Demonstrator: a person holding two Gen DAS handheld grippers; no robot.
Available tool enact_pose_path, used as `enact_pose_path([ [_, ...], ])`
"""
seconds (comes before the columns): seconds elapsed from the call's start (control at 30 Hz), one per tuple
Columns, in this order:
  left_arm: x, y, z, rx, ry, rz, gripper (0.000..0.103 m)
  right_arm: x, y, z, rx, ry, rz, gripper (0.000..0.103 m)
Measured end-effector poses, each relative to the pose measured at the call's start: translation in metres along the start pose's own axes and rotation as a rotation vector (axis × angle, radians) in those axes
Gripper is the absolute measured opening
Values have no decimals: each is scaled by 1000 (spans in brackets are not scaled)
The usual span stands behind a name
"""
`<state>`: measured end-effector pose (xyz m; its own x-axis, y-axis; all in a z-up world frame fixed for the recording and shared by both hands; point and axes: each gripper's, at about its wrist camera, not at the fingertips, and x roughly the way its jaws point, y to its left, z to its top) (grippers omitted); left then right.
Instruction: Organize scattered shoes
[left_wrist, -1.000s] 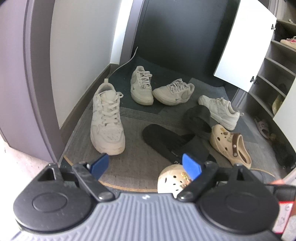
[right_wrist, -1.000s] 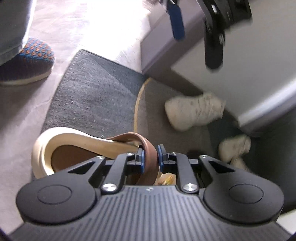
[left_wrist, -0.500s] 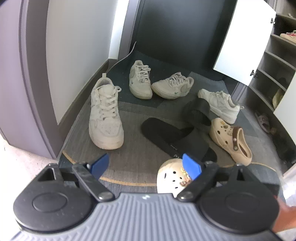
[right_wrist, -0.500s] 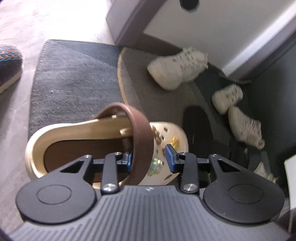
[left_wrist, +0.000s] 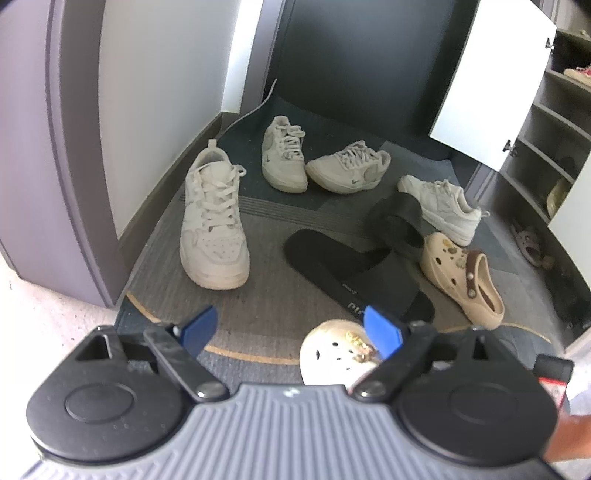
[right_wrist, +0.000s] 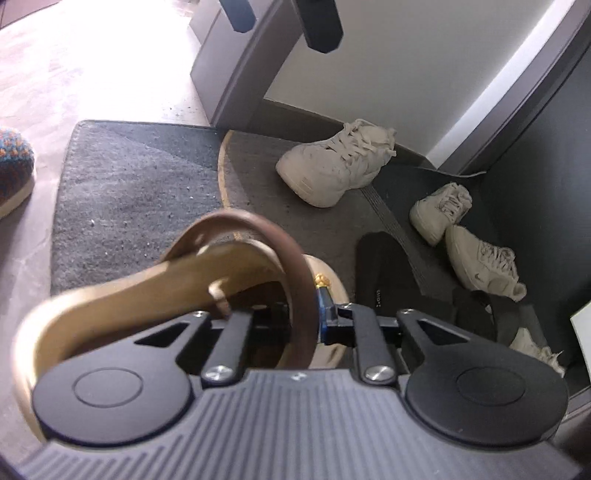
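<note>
My right gripper (right_wrist: 303, 317) is shut on the brown heel strap (right_wrist: 295, 266) of a cream clog (right_wrist: 110, 295), whose charm-studded toe (left_wrist: 332, 354) shows just beyond my left gripper (left_wrist: 291, 328). That left gripper hangs open above the mat with nothing between its blue pads. The matching clog (left_wrist: 461, 273) lies on its side to the right. Two black slides (left_wrist: 354, 273) overlap mid-floor. A large white sneaker (left_wrist: 214, 221) sits by the left wall, two more sneakers (left_wrist: 282, 155) meet toe to toe farther back, and another sneaker (left_wrist: 439, 206) lies at the right.
An open shoe cabinet (left_wrist: 546, 147) with shelves stands at the right, its white door (left_wrist: 491, 81) swung out. A grey wall panel (left_wrist: 74, 147) borders the left. A dark doormat (right_wrist: 129, 177) covers the near floor, with a person's knitted slipper (right_wrist: 11, 166) at its left edge.
The right gripper let go of the strap, its jaws parted, then it shut on the strap again while its view rolled. The left gripper's view hardly shifted.
</note>
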<state>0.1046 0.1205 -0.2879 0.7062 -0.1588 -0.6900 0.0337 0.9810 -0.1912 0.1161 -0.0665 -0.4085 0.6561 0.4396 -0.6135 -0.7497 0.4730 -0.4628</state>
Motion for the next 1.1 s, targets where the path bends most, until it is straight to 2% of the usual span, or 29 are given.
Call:
enact_pose_path([
  [0.2, -1, 2, 1, -8, -3, -2, 88, -10, 11, 13, -89, -95, -20, 12],
  [0.33, 0, 3, 1, -14, 0, -3, 88, -3, 8, 17, -82, -93, -10, 13],
  [0.53, -3, 2, -3, 0, 4, 0, 88, 12, 28, 4, -174, -80, 30, 15],
  [0.7, -2, 1, -1, -2, -1, 3, 88, 9, 24, 2, -75, -65, 29, 21],
  [0.73, -3, 0, -2, 5, -8, 13, 88, 9, 22, 2, -44, -61, 23, 25],
  [0.77, -3, -1, -2, 13, -15, 23, 88, 5, 23, 2, -18, -74, 12, 43],
  [0.8, -3, -3, -3, 21, -21, 32, 88, 1, 25, 3, -11, -89, -1, 66],
  [0.87, -4, -4, -3, 19, -32, 29, 89, -8, 25, 5, 27, -117, -8, 85],
  [0.93, -7, 0, 0, -15, -44, -44, 92, -19, 22, 7, 79, -141, 0, 86],
  [1.0, -8, 2, 4, -45, -60, -71, 96, -32, 18, 10, 150, -142, 12, 86],
  [1.07, -8, -2, 7, -46, -77, -68, 98, -55, 7, 11, 253, -160, -8, 86],
  [1.1, -5, -11, 10, -12, -94, -40, 98, -63, 2, 10, 292, -169, -20, 86],
])
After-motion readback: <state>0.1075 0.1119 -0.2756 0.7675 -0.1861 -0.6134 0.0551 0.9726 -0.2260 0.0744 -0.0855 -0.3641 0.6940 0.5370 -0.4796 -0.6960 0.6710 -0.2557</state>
